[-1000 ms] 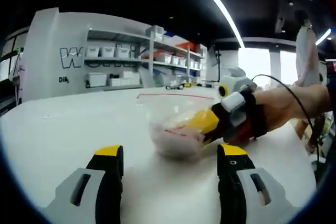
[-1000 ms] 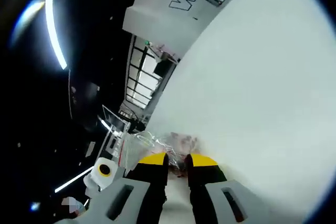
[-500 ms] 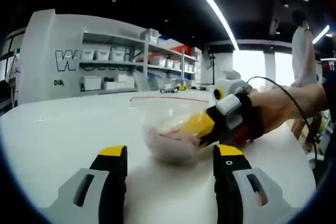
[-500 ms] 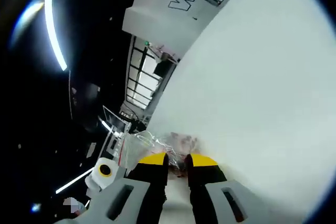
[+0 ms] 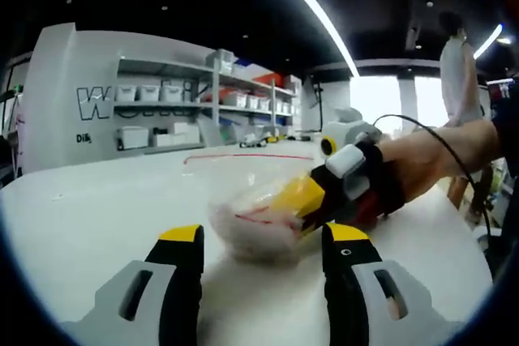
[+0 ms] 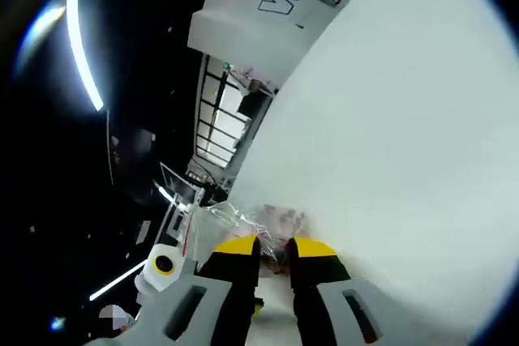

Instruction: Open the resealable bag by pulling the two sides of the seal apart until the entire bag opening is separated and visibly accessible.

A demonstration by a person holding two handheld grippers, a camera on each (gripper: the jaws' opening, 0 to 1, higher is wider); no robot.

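Note:
A clear resealable bag (image 5: 261, 218) with pinkish contents and a red seal line lies on the white table (image 5: 97, 208). In the left gripper view, my right gripper (image 5: 304, 196) comes in from the right, its yellow-tipped jaws shut on the bag's near edge. My left gripper (image 5: 263, 242) stands open just in front of the bag, one jaw on each side, not touching it. In the right gripper view, my right gripper (image 6: 275, 249) pinches the crinkled bag (image 6: 272, 220) between nearly closed jaws.
White shelves (image 5: 170, 107) with bins line the wall behind the table. A person (image 5: 458, 54) in white stands at the far right. Small objects (image 5: 259, 142) lie at the table's far edge. A roll of tape (image 6: 162, 263) shows in the right gripper view.
The left gripper view has moved closer to the bag, which now sits between its jaws' tips. The right gripper keeps its hold on the bag.

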